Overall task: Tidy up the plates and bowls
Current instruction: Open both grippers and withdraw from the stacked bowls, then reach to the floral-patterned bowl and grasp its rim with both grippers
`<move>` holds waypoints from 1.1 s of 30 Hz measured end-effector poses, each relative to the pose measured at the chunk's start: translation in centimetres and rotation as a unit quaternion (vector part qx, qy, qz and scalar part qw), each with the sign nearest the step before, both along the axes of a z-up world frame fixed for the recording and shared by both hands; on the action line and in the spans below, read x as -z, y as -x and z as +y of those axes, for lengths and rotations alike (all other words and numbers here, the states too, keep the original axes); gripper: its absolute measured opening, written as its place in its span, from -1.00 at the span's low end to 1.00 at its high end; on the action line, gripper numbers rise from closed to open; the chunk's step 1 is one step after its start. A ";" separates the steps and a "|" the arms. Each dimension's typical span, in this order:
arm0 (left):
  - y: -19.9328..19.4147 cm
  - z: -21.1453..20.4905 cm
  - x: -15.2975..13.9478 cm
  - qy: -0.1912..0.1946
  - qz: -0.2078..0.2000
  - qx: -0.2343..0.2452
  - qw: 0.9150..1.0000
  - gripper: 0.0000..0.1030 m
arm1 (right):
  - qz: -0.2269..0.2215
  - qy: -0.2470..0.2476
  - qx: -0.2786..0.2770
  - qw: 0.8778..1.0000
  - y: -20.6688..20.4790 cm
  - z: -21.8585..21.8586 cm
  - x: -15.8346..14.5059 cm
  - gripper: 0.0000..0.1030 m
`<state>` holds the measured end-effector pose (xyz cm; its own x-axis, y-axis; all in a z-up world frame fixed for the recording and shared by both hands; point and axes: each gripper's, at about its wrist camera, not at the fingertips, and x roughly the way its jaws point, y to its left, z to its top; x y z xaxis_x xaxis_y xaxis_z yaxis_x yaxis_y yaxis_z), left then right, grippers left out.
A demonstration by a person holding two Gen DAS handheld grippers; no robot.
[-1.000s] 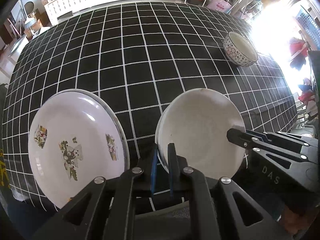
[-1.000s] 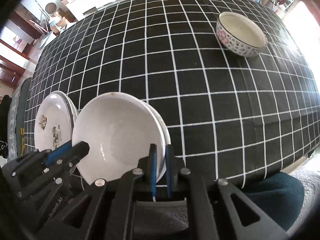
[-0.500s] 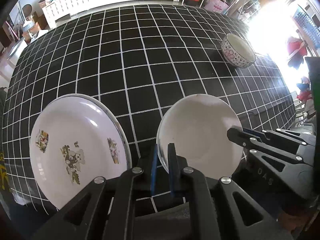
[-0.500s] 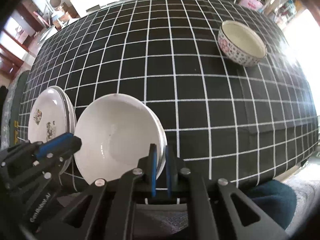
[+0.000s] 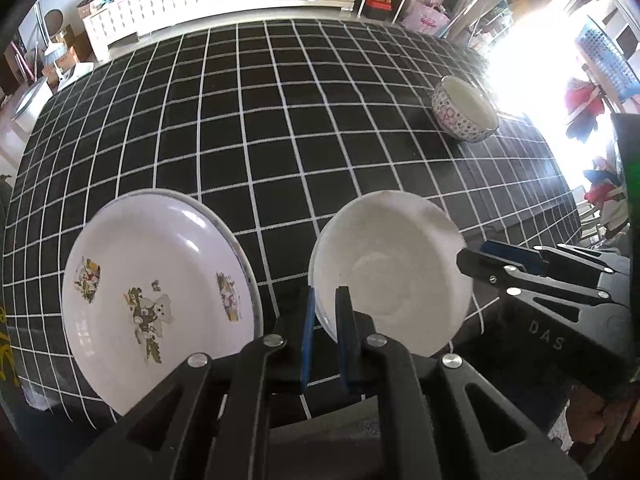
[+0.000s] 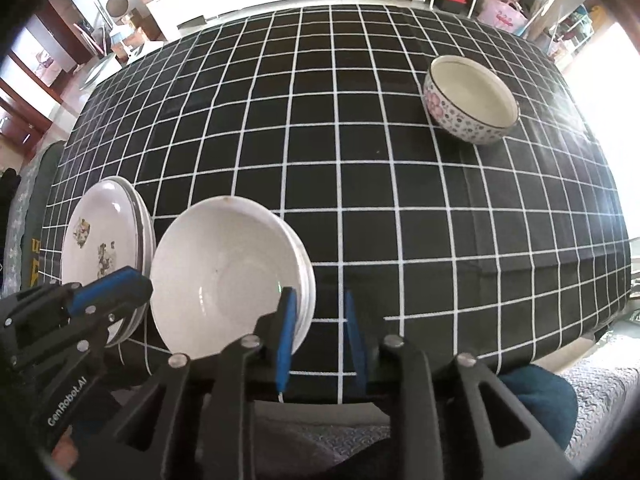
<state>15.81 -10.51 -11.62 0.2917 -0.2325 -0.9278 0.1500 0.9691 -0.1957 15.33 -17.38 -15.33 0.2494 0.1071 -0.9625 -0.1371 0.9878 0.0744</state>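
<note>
Left wrist view: the left gripper (image 5: pixel 326 312) stays clamped on the near rim of the white bowl (image 5: pixel 390 272), which sits on the checked tablecloth (image 5: pixel 280 120) beside the printed plate (image 5: pixel 160 296). Better to release slowly. How many bowls are stacked is hidden.

Right wrist view: the right gripper (image 6: pixel 320 316) has just been opening; its 2 jaws stand apart, the rim free of them. The patterned bowl (image 6: pixel 472 100) is far off.

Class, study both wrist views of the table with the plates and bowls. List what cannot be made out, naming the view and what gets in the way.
- Left wrist view: the near rim of the white bowl is hidden by the left gripper.
- Right wrist view: how many decorated plates are stacked; the white bowl and left gripper cover them.
- Left wrist view: glare washes out everything behind the patterned bowl.
</note>
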 end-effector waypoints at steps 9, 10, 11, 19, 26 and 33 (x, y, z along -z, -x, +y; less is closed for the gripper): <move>0.3 -1.1 -2.6 -0.011 -0.028 0.000 1.000 -0.61 | -0.053 0.024 -0.017 0.998 0.5 -2.0 -3.8 -0.24; 0.3 -1.3 -2.9 -0.011 -0.032 0.002 0.999 -0.59 | -0.062 0.025 -0.017 0.998 0.5 -2.4 -4.4 -0.13; 0.3 -1.6 -3.1 -0.009 -0.034 0.005 0.999 -0.58 | -0.071 0.026 -0.015 0.997 0.5 -3.0 -5.0 -0.02; -0.9 -4.7 -5.5 -0.009 -0.051 0.034 0.998 -0.41 | -0.092 0.025 -0.006 0.995 -0.6 -6.6 -8.1 0.14; -3.5 -7.7 -8.0 0.007 -0.069 0.052 0.996 -0.29 | -0.090 0.009 0.005 0.996 -2.5 -9.0 -9.4 0.14; -7.2 -11.2 -8.2 0.019 -0.058 0.066 0.996 -0.23 | -0.052 -0.015 0.044 0.998 -5.6 -12.9 -9.1 0.14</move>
